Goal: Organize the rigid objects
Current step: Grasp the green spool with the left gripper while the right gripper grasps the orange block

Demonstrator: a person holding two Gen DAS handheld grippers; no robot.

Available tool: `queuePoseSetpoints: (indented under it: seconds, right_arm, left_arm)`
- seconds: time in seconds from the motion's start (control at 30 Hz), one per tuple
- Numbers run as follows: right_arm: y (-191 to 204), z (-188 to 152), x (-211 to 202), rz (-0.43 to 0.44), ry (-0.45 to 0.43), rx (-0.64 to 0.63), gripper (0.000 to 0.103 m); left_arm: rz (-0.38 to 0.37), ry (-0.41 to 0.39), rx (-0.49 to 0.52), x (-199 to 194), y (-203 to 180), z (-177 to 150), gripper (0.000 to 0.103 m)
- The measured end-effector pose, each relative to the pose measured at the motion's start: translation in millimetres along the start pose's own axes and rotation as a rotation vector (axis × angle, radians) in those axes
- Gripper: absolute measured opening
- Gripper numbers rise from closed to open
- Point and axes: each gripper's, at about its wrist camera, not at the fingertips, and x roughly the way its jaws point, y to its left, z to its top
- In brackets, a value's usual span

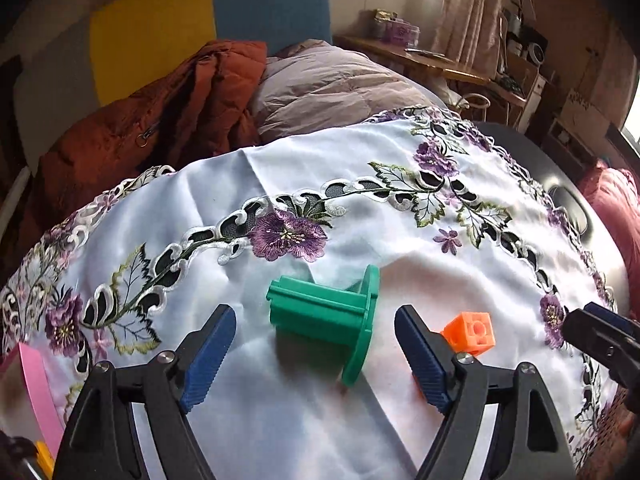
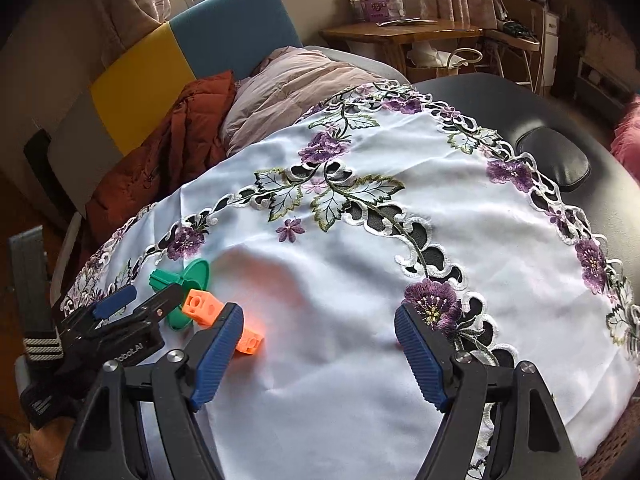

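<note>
A green plastic spool-like part (image 1: 328, 318) with a round flange lies on its side on the white embroidered cloth (image 1: 320, 168). My left gripper (image 1: 314, 354) is open, its fingers on either side of the green part, just short of it. An orange block (image 1: 470, 332) lies behind the left gripper's right finger. In the right wrist view the orange block (image 2: 218, 320) lies partly behind the left finger of my open, empty right gripper (image 2: 320, 354). The green part (image 2: 182, 288) and the left gripper (image 2: 136, 300) show at the far left there.
A pink box edge (image 1: 38, 388) with a yellow piece (image 1: 44, 456) sits at the near left. The black table (image 2: 520, 120) extends beyond the cloth at the right. A sofa with an orange jacket (image 1: 160, 120) and a quilt (image 1: 332, 84) stands behind.
</note>
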Motion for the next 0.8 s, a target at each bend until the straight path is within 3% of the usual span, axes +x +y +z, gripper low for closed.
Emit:
queuePoseSetpoints:
  seconds: [0.17, 0.27, 0.4, 0.57, 0.8]
  right_arm:
    - [1, 0, 1, 0.009, 0.007, -0.001, 0.079]
    - [1, 0, 2, 0.008, 0.008, -0.002, 0.079]
    - [2, 0, 1, 0.008, 0.0, -0.004, 0.079]
    - [5, -1, 1, 0.015, 0.005, -0.021, 0.079]
    - [27, -15, 13, 0.051, 0.082, -0.139, 0.079]
  left_arm:
    - [-0.008, 0.044, 0.031, 23, 3, 8, 0.081]
    - [-0.037, 0.058, 0.021, 29, 3, 6, 0.059]
    - [-0.043, 0.034, -0.063, 16, 13, -10, 0.059]
    - [0.022, 0.01, -0.145, -20, 19, -48, 0.059]
    - [0.102, -0.034, -0.111, -73, -1, -119, 0.059]
